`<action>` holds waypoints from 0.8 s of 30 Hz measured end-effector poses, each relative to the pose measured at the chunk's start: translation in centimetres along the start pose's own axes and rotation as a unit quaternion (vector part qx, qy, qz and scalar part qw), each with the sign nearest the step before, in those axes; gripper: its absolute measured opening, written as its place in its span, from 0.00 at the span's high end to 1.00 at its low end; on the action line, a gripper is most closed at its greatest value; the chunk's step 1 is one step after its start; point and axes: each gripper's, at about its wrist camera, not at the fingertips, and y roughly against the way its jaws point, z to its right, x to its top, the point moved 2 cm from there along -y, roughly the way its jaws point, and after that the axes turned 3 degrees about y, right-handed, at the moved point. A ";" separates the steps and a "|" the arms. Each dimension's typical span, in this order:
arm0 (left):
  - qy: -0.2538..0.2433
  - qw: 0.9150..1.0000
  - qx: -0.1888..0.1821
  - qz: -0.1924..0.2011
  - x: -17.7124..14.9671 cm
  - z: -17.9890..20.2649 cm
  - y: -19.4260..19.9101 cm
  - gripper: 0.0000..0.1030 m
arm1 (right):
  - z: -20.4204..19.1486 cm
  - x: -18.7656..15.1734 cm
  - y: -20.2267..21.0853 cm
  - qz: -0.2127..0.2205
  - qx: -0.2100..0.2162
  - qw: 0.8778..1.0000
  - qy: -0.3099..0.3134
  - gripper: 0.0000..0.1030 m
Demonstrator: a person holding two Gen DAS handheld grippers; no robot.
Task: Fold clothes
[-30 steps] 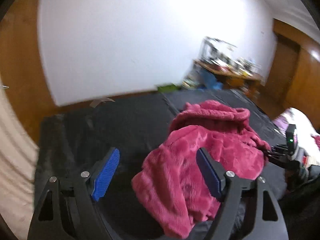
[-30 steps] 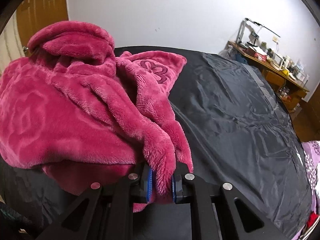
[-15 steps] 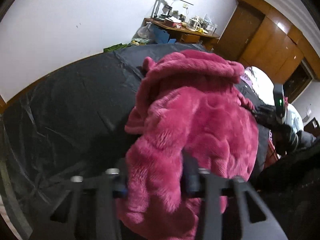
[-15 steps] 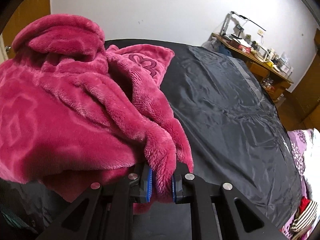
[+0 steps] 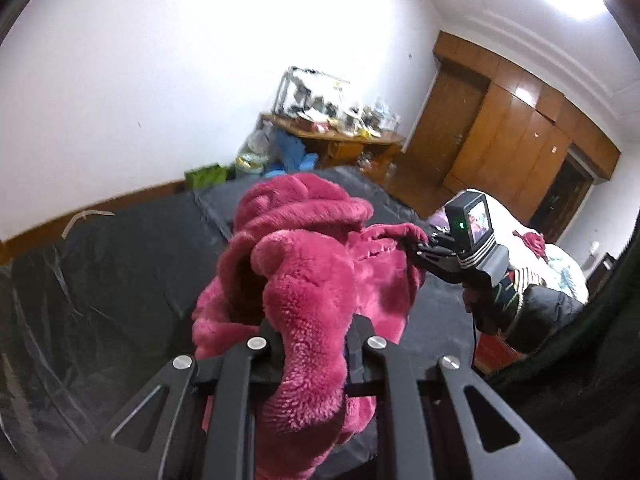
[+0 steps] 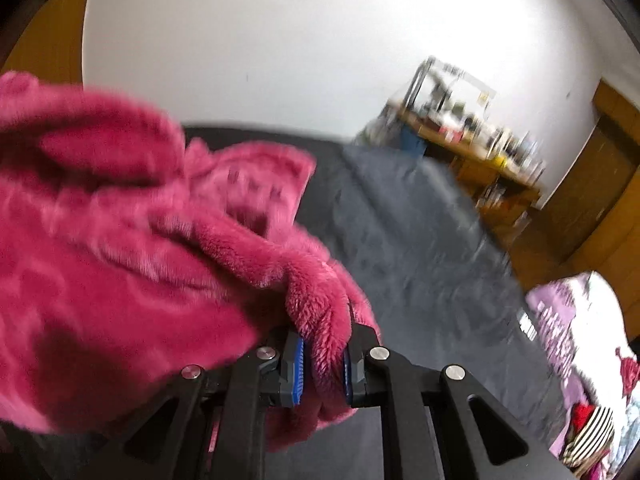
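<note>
Over the black sheet (image 5: 120, 264), the pink fleece garment (image 5: 304, 280) hangs bunched, no readable label or writing on it. Left gripper (image 5: 314, 344) just finished closing, clamped on a thick fold that buries its pads. Right gripper (image 6: 323, 364) pinches another edge; that view's blurry. Cluttered desk (image 5: 340, 136) at 12 o'clock.

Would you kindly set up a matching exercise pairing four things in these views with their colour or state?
1. fluffy magenta fleece garment
2. glossy sheet covering the bed
3. cluttered wooden desk
4. left claw

a. black
b. brown, against the white wall
c. shut on fleece
d. pinched at two places

Pairs: 1-d, 2-a, 3-b, 4-c. The right claw makes the second pinch.
</note>
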 end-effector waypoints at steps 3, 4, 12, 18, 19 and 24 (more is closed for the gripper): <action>0.018 0.998 0.039 0.053 1.3 0.7 2.8 0.83 | 0.7 2.5 1.6 0.050 -0.012 0.999 0.011 0.86; 0.035 0.995 0.050 0.080 1.9 0.8 4.2 0.83 | 0.9 3.2 2.1 0.063 -0.015 0.998 0.013 0.86; 0.062 0.972 0.124 0.189 3.7 4.9 11.1 0.84 | 4.4 7.8 12.0 0.226 -0.040 0.973 0.016 0.86; 0.085 0.945 0.141 0.283 5.9 8.8 17.1 0.83 | 9.4 10.0 22.1 0.361 -0.060 0.930 -0.020 0.86; 0.081 0.939 0.144 0.301 6.1 9.7 18.2 0.83 | 10.2 10.2 24.2 0.388 -0.064 0.919 -0.029 0.86; 0.059 0.909 0.142 0.389 5.6 14.9 24.2 0.83 | 12.7 10.1 32.8 0.496 -0.098 0.862 -0.048 0.86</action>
